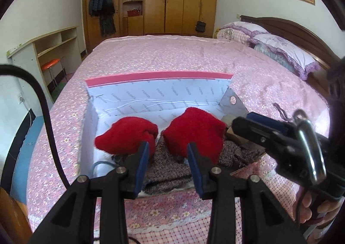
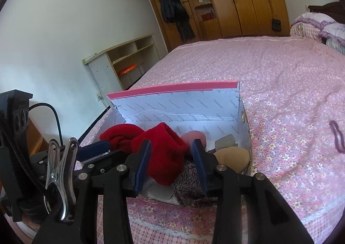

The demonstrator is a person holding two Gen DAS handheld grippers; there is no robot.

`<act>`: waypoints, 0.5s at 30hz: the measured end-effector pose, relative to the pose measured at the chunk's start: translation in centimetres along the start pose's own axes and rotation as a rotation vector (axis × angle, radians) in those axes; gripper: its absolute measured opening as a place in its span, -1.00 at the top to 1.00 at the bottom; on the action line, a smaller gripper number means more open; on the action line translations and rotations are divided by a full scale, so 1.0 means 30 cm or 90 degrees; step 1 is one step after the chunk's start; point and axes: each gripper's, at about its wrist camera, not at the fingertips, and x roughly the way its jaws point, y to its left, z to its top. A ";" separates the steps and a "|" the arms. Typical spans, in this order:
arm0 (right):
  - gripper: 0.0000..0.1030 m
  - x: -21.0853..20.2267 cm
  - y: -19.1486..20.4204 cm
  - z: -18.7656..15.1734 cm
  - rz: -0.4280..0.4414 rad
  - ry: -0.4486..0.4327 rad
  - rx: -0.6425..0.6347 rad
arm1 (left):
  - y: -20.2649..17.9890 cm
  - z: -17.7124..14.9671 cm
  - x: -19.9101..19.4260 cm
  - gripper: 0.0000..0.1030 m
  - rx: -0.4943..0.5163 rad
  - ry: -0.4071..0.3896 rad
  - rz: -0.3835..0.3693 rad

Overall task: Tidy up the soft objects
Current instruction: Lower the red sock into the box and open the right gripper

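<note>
An open white cardboard box [image 1: 151,97] with a pink-edged upright lid and faint printed lettering sits near the front edge of a bed covered by a pink floral cotton spread [image 1: 172,58]. Inside it lie two fluffy red terry-cloth pieces: one knotted red bundle [image 1: 127,134] toward the box's left wall, and one blocky red cuff-shaped roll [image 1: 194,132] beside it, the two close together. Both rest on a speckled grey-brown knitted fabric [image 1: 166,170] spread over the box floor. At the right end of the box sit one smooth pink rounded sponge [image 2: 194,138], one tan peach-shaped sponge [image 2: 232,156] and one small pale grey block [image 2: 225,141].

The left gripper [image 1: 168,157], black with blue rubber pads, hangs over the near rim of the box with its jaws parted and nothing pressed between them. The right gripper [image 2: 171,157] is likewise spread, its pads flanking the red cuff-shaped roll without squeezing it.

One dark purple cord loop [image 2: 337,136] lies on the spread toward the bed's right side.
</note>
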 end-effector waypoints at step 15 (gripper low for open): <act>0.21 -0.160 0.144 -0.088 -0.002 -0.034 -0.054 | 0.080 -0.070 -0.173 0.19 -0.058 -0.006 0.056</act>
